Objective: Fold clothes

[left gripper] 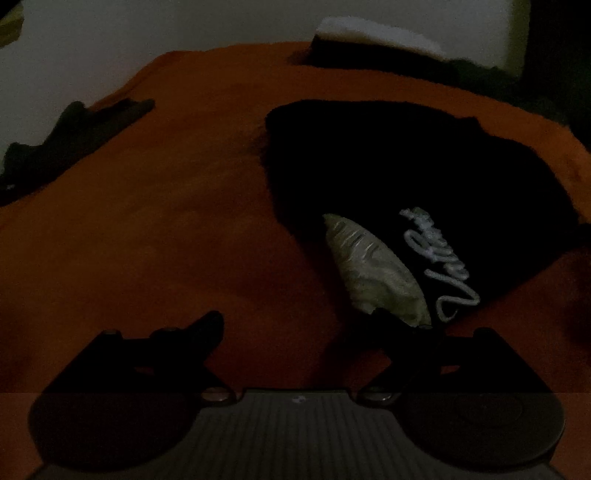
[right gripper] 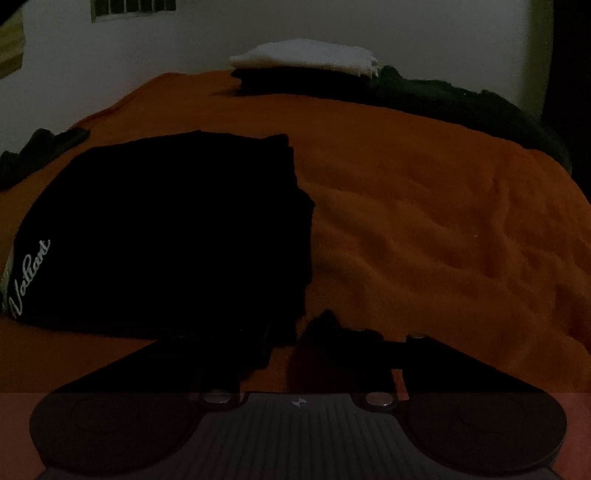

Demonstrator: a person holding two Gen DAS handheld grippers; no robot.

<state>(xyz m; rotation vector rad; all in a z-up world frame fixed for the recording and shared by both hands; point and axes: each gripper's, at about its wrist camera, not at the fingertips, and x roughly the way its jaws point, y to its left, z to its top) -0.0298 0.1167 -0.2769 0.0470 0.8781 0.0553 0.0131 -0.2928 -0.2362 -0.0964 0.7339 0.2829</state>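
Dimly lit: orange blanket [right gripper: 424, 229], pale wall [right gripper: 332, 26] behind

folded shirt [right gripper: 166, 229] on blanket [right gripper: 424, 229] — folded stack [right gripper: 303, 68] behind

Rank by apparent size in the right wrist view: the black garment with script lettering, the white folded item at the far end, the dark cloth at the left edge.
1. Black garment, largest, though nearest.
2. White folded item.
3. Dark cloth, similar; unsure.
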